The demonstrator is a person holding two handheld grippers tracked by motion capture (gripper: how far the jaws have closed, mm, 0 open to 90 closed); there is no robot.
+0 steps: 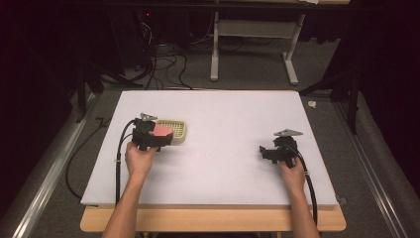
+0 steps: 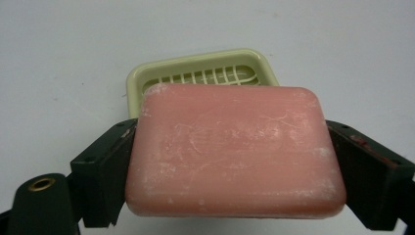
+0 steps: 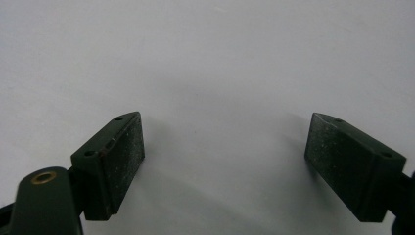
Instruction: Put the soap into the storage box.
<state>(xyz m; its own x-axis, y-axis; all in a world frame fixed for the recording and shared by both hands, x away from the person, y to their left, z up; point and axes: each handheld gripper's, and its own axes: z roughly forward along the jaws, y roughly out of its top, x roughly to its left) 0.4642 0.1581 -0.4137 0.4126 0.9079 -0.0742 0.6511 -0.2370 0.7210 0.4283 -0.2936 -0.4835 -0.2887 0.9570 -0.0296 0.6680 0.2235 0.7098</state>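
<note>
My left gripper (image 2: 235, 166) clamps the soap (image 2: 235, 152) across its long axis. The dish (image 2: 200, 81) lies just ahead, beyond the soap. My right gripper (image 3: 225, 161) hangs open, well apart.

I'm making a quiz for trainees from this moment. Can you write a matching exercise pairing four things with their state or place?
Things:
1. pink soap bar
2. soap dish
3. right gripper
4. left gripper

States:
A. open over the bare tabletop, holding nothing
B. pale green with a slatted floor, nothing lying in it
C. clamped between two black jaws
D. shut on a bar, just short of the dish

Pairs: 1-C, 2-B, 3-A, 4-D
</note>
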